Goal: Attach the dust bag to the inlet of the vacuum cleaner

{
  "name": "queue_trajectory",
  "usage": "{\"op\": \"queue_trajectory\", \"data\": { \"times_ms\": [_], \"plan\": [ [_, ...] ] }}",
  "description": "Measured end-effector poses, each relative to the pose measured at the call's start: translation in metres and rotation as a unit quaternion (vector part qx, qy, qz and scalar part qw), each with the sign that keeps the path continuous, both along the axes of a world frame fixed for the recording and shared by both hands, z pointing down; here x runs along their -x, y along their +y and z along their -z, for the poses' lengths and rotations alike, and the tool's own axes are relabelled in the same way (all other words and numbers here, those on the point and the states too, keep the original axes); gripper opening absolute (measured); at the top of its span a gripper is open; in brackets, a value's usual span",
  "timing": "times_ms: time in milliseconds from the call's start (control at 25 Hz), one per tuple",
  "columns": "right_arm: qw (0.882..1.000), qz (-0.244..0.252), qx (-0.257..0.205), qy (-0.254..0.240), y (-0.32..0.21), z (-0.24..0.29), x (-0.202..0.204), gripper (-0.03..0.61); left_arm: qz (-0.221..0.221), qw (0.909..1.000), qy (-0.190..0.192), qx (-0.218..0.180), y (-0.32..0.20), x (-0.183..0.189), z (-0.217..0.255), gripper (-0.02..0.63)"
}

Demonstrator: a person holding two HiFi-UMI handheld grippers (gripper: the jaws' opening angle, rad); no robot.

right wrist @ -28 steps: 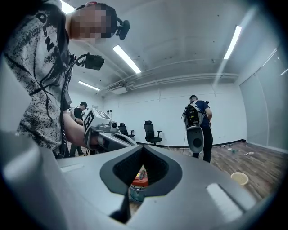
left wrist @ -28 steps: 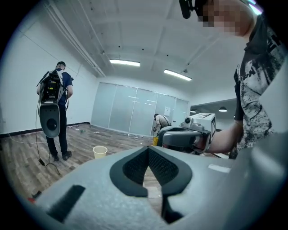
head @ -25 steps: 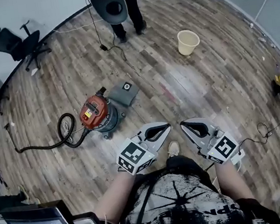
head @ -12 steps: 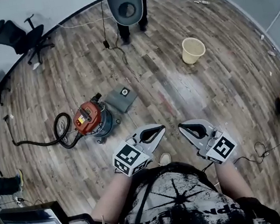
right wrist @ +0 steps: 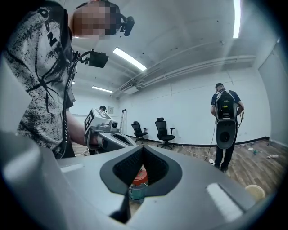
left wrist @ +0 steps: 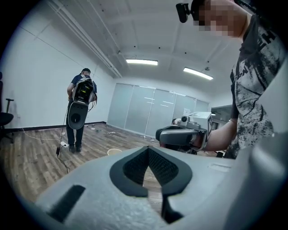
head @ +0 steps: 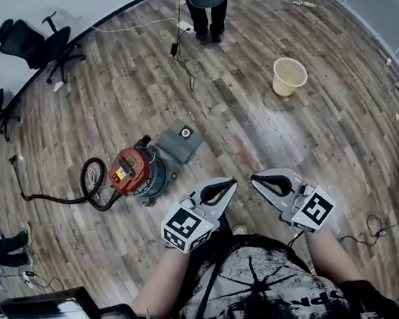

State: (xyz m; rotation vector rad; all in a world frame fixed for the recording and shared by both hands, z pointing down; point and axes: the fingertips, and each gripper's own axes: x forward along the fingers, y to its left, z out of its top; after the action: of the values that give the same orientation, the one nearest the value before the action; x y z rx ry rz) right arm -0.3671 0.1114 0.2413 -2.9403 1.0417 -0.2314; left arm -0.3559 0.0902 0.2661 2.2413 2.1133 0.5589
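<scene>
In the head view, a brown wood-plank floor [head: 270, 138] fills the room. At 12 o'clock, by the far wall, stands a person in dark clothes [head: 205, 3] carrying a big dark device with a round opening. At 10 to 11 o'clock, near the wall, stand two black office chairs [head: 37, 44], well apart from everything else.

At 9 o'clock of the middle sits the vacuum cleaner, a squat drum with a red top and blue-grey body [head: 136, 173]. Its black hose [head: 80, 200] loops and trails away towards 9 o'clock. The dust bag, a flat grey square with a round white collar [head: 181, 141], lies on the floor just beside the drum at its 2 o'clock, not attached to it. Whether the two touch cannot be told.

At 6 o'clock the wearer holds both tools low, side by side, each carrying a marker cube. The left hand-held gripper [head: 231, 182] has its jaws pressed together with nothing between them, and its own view shows them meeting at the tips. The right hand-held gripper [head: 254, 177] is likewise pressed together and empty. In its own view, the red-topped drum shows on the floor beyond the jaw pads.

A beige plastic bucket [head: 289, 75] stands upright at 2 o'clock, well apart from the vacuum.
</scene>
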Motion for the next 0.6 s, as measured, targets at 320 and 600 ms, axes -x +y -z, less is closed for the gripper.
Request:
{"op": "queue_trajectory", "data": {
  "times_ms": [320, 600],
  "plan": [
    [1.000, -0.019, 0.019, 0.013, 0.029, 0.009, -0.116, 0.007, -0.024, 0.9994, 0.018, 0.016, 0.035, -0.117, 0.009, 0.003],
    [0.998, -0.046, 0.034, 0.025, 0.037, 0.019, -0.218, 0.006, -0.056, 0.9978, 0.024, 0.028, 0.046, -0.214, 0.016, 0.003]
  ]
}}
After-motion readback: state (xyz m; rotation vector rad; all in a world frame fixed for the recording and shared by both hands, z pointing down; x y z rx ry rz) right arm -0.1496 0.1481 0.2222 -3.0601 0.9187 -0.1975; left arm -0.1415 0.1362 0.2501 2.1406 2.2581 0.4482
